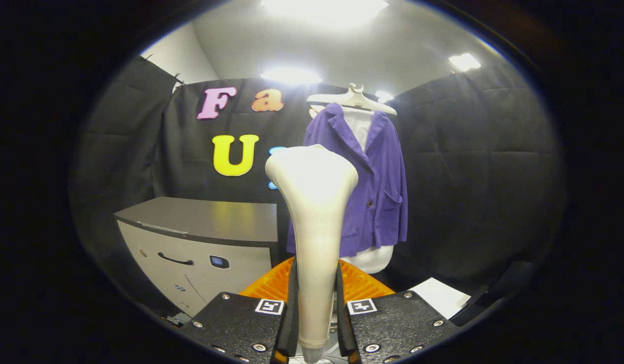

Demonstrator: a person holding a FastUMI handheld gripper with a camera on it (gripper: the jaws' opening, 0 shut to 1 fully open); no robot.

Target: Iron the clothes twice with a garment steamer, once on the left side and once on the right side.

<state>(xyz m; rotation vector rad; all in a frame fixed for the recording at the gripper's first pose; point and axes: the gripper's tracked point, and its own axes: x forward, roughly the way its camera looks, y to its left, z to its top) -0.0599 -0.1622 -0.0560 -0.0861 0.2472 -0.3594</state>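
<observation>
My gripper (316,308) is shut on the handle of a cream garment steamer (314,202), both fingers pressing its sides. The steamer stands upright between the fingers, its wide head at the top. Beyond it a purple jacket (380,187) over a white shirt (360,126) hangs on a white hanger (353,98) against the black cloth wall. The steamer's head hides the jacket's left part and sits apart from the cloth, some way in front of it.
A grey cabinet (200,237) with a dark top and a drawer handle stands to the left of the steamer. An orange ribbed base (357,283) lies just behind the fingers. A white sheet (440,296) lies low on the right.
</observation>
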